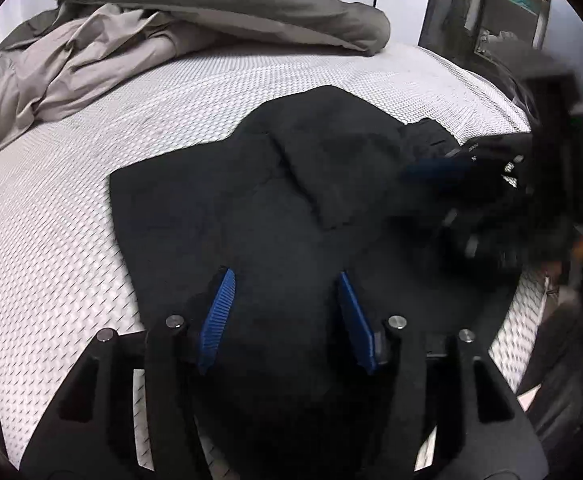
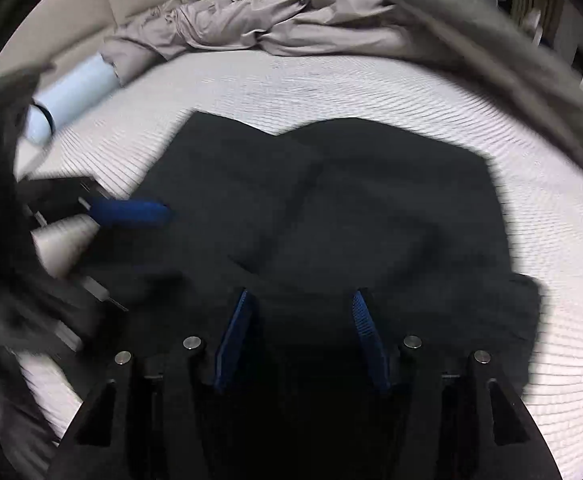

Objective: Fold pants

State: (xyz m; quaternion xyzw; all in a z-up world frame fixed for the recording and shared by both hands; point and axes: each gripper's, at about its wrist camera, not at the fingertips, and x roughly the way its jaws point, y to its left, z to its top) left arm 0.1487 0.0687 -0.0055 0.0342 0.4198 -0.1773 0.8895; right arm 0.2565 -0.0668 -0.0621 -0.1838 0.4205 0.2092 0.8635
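The black pants (image 1: 259,208) lie in the centre of both views on the white mattress (image 1: 71,208), already doubled into a broad slab; further folds seem left. Their long axis runs lower left to upper right in the left view. Left tongs (image 1: 283,312) and right tongs (image 2: 301,332) hover half-open, holding nothing.

White textured mattress (image 1: 71,208), rumpled grey bedding (image 1: 91,52) behind.
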